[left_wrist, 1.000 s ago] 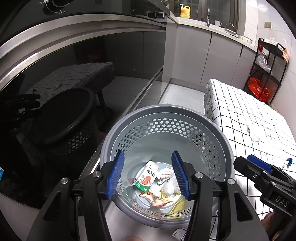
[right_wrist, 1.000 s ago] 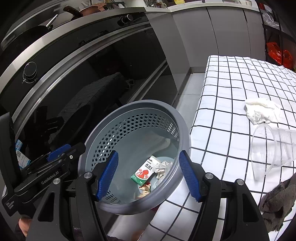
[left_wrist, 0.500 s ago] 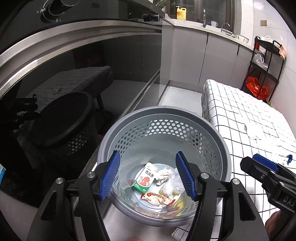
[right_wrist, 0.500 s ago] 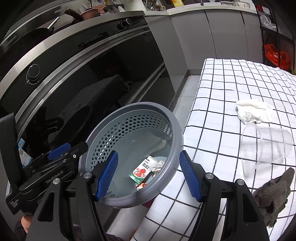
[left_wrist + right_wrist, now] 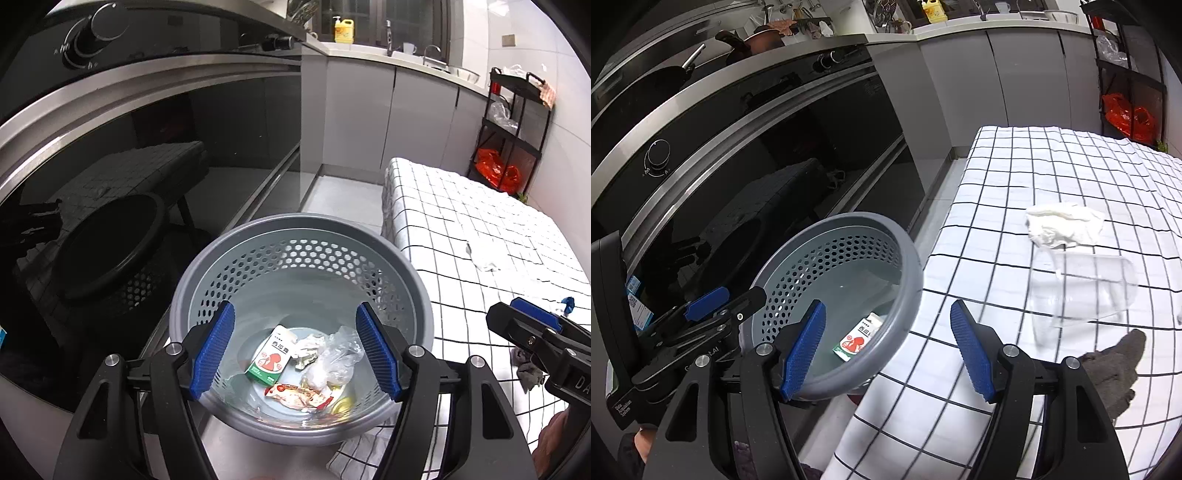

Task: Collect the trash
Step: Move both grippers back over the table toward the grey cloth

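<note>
We hold the left gripper [image 5: 295, 354] tipped down over the round grey perforated plastic basket [image 5: 417, 295], its blue-padded tongs spread wide with nothing between them. The right gripper [image 5: 886, 350] points across the basket's rim toward the white black-gridded tablecloth [image 5: 997, 184], tongs likewise wide apart and empty. The clear plastic cup [image 5: 1082, 291] lies on its side there, its long axis running across the cloth, just beside a crumpled white tissue [image 5: 1063, 225] and near a dark grey rag [image 5: 1115, 369]. Inside the basket lie a small green-and-white carton [image 5: 271, 360], a crinkled clear plastic bag [image 5: 332, 363] and a red snack wrapper [image 5: 295, 395].
</note>
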The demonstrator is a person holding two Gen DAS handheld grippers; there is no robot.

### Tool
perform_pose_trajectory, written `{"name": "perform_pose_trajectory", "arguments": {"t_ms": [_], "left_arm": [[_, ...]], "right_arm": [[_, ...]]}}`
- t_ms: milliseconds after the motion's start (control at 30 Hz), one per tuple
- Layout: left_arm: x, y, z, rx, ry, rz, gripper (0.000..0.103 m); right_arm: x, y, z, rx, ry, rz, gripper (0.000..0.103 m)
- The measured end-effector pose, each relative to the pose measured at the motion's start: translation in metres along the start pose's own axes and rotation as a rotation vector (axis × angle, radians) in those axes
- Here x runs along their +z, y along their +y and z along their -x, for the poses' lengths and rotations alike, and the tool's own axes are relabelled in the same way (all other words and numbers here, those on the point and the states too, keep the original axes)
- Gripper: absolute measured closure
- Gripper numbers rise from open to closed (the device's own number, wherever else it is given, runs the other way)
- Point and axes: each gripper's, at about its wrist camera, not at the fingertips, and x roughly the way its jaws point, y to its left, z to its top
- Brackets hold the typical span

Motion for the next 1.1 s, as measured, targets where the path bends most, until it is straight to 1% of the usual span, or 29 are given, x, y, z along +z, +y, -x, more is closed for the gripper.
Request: {"name": "perform_pose_trajectory", "arguments": {"t_ms": [167,400,500,900,1100], "left_arm": [[-0.001,-0.009,0.007,-0.036,-0.019,-0.007,0.031],[-0.003,-0.03,0.011,-0.08,-0.026,-0.038,0.029],[-0.004,-0.037,0.013,-0.095,-0.032,-0.049,0.026],[-0.007,-0.062,0.014,-0.143,-0.032,-0.067,0.026],[-0.01,-0.078,0.015,-0.163,-0.035,-0.093,0.024]], "right_arm": [[-0.004,-0.01,0.012,-0.025,-0.007,-0.001,0.035],[-0.01,-0.027,0.026,-0.071,-0.011,-0.007,0.035],[-0.014,-0.036,0.033,-0.09,-0.014,-0.012,0.035],[-0.021,-0.068,0.058,-0.143,-0.042,-0.046,0.034],[-0.025,-0.084,0.073,-0.163,-0.059,-0.055,0.034]]}}
